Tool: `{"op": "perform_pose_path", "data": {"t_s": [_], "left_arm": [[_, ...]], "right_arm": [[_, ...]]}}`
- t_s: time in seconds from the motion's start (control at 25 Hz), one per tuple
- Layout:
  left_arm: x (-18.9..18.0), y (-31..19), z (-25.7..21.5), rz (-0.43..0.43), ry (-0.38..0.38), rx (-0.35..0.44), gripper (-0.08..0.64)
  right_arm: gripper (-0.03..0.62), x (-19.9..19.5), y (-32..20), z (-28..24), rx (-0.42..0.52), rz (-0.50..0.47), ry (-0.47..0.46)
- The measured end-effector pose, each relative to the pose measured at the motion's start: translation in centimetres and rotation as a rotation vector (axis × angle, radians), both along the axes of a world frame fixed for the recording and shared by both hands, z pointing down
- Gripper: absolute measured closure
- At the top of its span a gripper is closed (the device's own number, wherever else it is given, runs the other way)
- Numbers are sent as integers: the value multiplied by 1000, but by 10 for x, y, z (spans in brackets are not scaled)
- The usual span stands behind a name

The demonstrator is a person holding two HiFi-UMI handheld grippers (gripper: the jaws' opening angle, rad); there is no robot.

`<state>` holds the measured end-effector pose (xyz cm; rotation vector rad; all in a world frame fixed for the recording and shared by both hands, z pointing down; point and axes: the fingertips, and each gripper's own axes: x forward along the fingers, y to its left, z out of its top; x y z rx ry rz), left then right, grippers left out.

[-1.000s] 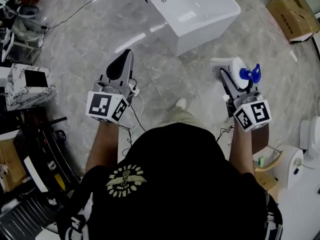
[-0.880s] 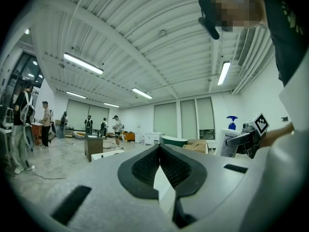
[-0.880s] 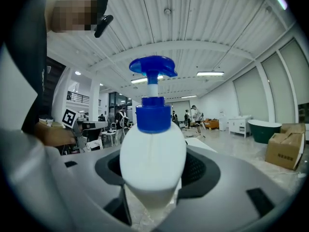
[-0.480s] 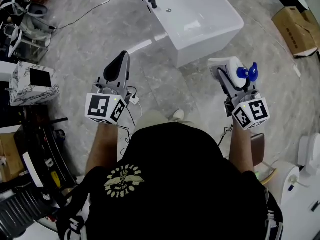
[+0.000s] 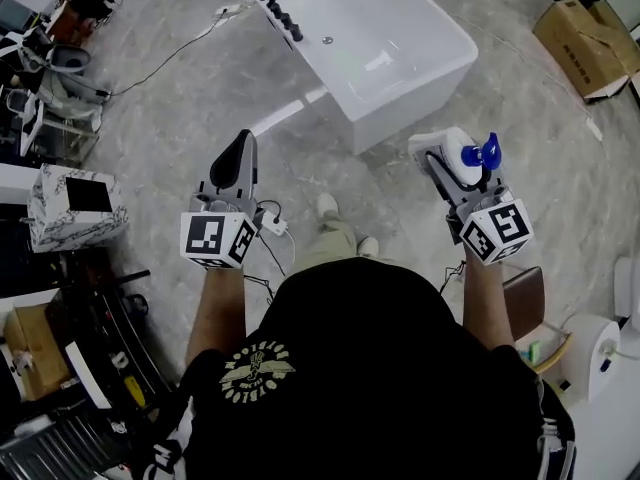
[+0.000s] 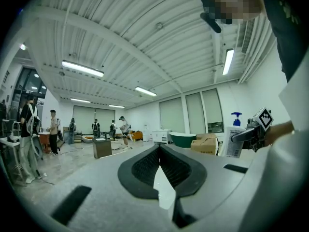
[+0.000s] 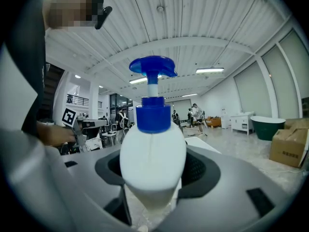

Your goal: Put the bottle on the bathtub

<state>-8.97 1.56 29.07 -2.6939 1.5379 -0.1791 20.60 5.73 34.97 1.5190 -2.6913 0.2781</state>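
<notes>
A white pump bottle with a blue pump head is clamped upright between the jaws of my right gripper, held at chest height right of the person's body. The same bottle shows far right in the left gripper view. The white bathtub with a black tap stands on the floor ahead, beyond both grippers. My left gripper is held out to the left, its black pads pressed together with nothing between them.
Grey marble floor with a cable running across it. A marbled box and equipment racks are at the left. A cardboard box lies at the upper right, white fixtures at the lower right. Several people stand far off in the hall.
The view has shifted forward: the bathtub now shows more fully, tap included. Both grippers keep their pose, the right one still holding the bottle. The person's feet have stepped.
</notes>
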Motion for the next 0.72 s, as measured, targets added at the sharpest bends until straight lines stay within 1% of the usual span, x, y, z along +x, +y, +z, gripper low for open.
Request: {"op": "perform_pose_path", "data": {"t_s": [0.12,0.28,0.36,0.56,0.72], "left_arm": [[4,-17,2,18,8,0,551],[9,-43,11,51,-7,2,551],[9,-57,14,60,0,-5,551],[-4,-98,14,62,13,-13,551],[-22,-136,10,56,16,-6,551]], "right_arm": [[325,1,-10,0,-6,9,16],[325,1,-28,1,-16,30,39],[325,0,-39,1,-25,41,44],[325,-9,-75,-4,-29,49,61],[325,-25,-111,-12,-17,47,69]]}}
